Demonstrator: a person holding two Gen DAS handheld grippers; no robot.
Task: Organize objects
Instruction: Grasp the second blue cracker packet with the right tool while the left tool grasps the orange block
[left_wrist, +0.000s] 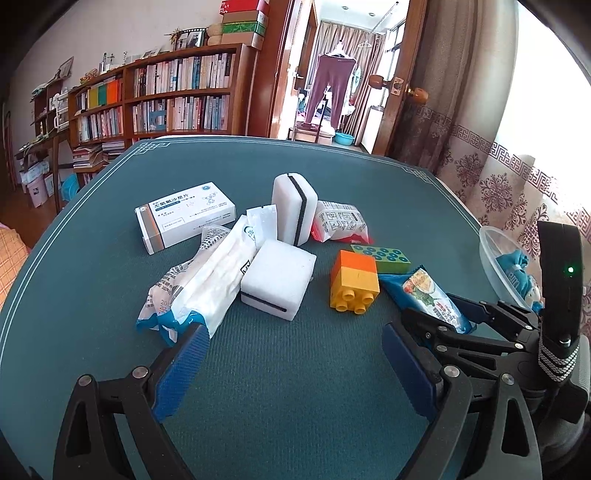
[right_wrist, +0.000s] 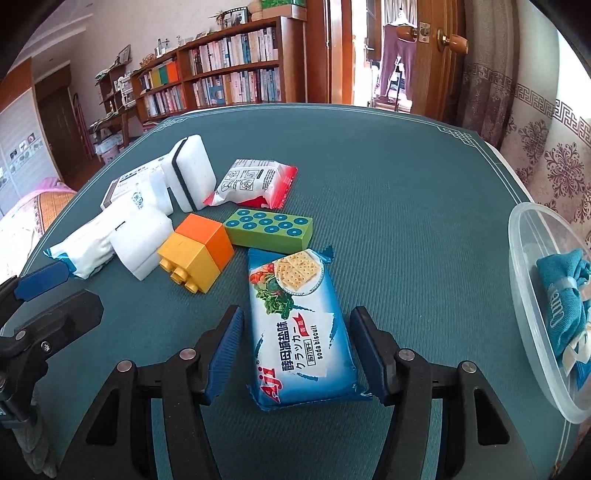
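The soda biscuit packet (right_wrist: 301, 325) lies flat on the green tabletop (right_wrist: 406, 184), and everything else is placed here against it. The right gripper (right_wrist: 297, 354) straddles the packet's near end, its jaws apart with one blue pad on each long side; a narrow strip of tabletop shows beside the left pad, while the right pad sits so close to the wrapper's corner that contact there cannot be told for sure.

Just beyond the packet's far end sits the green block with blue dots (right_wrist: 269, 230), and beside that, to the packet's upper left, the orange and yellow toy brick (right_wrist: 197, 254) lies on its side. Farther left of the packet are two white sponges (right_wrist: 142, 245), a long white wrapped pack (right_wrist: 83, 245) and a white medicine box (left_wrist: 184, 216). A red-edged white sachet (right_wrist: 255, 182) rests beyond the green block.

Well to the right of the packet stands a clear plastic container (right_wrist: 524, 266) holding a blue cloth bundle (right_wrist: 565, 295).

The left gripper (left_wrist: 291, 365) hovers left of the packet, jaws wide apart with only bare tabletop between them.
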